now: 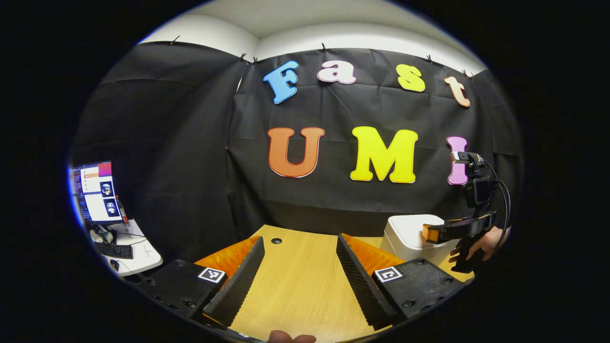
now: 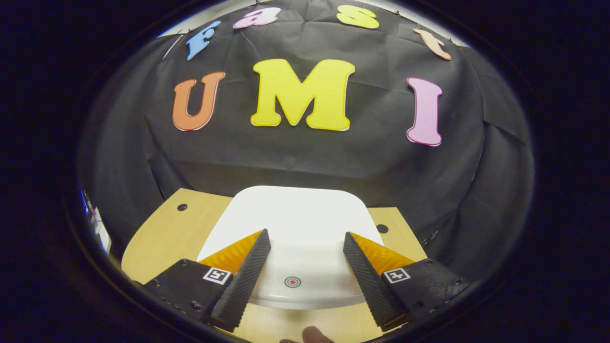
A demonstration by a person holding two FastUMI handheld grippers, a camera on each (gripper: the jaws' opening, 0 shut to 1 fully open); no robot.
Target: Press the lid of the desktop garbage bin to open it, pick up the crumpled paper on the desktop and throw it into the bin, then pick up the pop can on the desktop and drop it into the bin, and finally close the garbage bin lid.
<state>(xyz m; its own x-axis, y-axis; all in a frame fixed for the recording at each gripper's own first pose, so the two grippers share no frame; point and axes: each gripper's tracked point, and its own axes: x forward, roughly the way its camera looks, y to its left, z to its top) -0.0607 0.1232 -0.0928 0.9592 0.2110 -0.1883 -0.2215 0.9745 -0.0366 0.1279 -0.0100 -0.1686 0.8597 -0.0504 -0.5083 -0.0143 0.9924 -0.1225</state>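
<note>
Here the right gripper (image 2: pixel 306 267) hangs just above the white garbage bin (image 2: pixel 295 224), its fingers spread wide apart with nothing between them, and the closed lid lies flat below with a small round red-ringed mark (image 2: pixel 292 282) near its front edge, between the two fingers. The bin stands toward the desk's (image 2: pixel 157 238) far edge, close to the black cloth wall, with a cable hole (image 2: pixel 182 207) near the far left corner and another (image 2: pixel 382 228) near the far right. In the left gripper view the left gripper (image 1: pixel 300 271) is likewise wide open and empty over bare wood near the desk's middle, and the bin (image 1: pixel 405 233) sits toward the far right corner with the right gripper (image 1: pixel 457 228) and the hand (image 1: pixel 486 240) holding it over its top. Off the desk's left edge, a monitor (image 1: pixel 97 190) and keyboard (image 1: pixel 114 250) rest on a white side table (image 1: pixel 143 257).
</note>
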